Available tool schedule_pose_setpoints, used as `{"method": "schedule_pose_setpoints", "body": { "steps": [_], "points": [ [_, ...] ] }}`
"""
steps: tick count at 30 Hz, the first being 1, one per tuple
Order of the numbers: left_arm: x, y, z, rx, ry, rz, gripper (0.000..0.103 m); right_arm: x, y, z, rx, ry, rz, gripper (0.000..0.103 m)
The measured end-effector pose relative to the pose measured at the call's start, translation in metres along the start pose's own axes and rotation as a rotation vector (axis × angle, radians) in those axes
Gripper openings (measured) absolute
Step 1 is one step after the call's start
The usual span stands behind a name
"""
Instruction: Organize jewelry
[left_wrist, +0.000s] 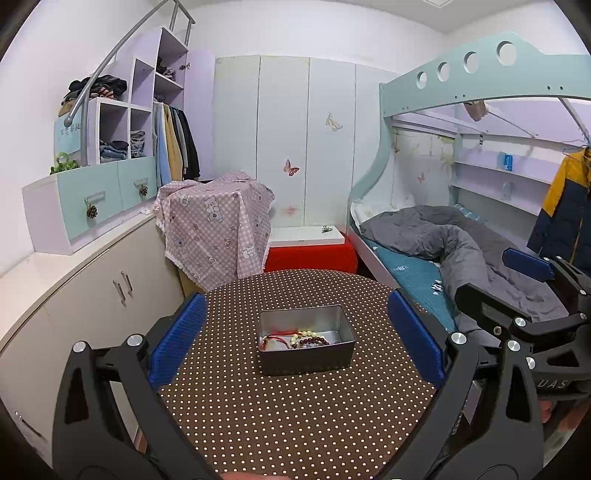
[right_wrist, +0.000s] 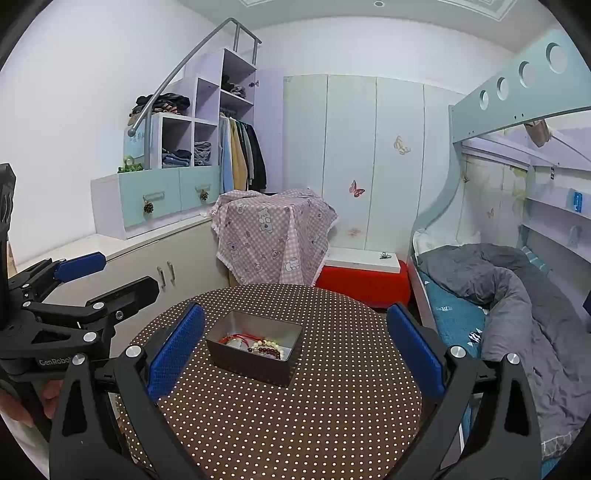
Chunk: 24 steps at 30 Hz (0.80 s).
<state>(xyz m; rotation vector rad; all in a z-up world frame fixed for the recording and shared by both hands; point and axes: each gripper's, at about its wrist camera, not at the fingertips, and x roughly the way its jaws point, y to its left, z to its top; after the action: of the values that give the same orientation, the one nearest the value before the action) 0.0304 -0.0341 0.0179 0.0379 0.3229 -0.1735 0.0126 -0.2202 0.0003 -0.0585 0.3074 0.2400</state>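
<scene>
You are holding both grippers — left (left_wrist: 295, 339), right (right_wrist: 295, 347) — jaws apart, empty; beads (right_wrist: 264, 347) seemingly all lying in the tin (left_wrist: 306, 356), tabletop (right_wrist: 332, 406) otherwise bare.

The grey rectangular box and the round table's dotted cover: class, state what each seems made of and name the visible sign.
Grey rectangular box: probably thin metal, a tin; its inner walls have a dull silvery sheen and reflect the bracelets. Brown dotted table cover: looks like printed fabric or vinyl, matte, with regular pale dots; which of the two is unclear.
</scene>
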Motion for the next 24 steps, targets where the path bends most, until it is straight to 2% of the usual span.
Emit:
{"method": "schedule_pose_setpoints", "body": {
  "steps": [24],
  "points": [
    [-0.0065, 0.0007, 0.0038, -0.002, 0.000, 0.025, 0.096, -0.0035, 0.0045, 0.0010, -0.003, 0.003, 0.001, 0.095]
  ]
}}
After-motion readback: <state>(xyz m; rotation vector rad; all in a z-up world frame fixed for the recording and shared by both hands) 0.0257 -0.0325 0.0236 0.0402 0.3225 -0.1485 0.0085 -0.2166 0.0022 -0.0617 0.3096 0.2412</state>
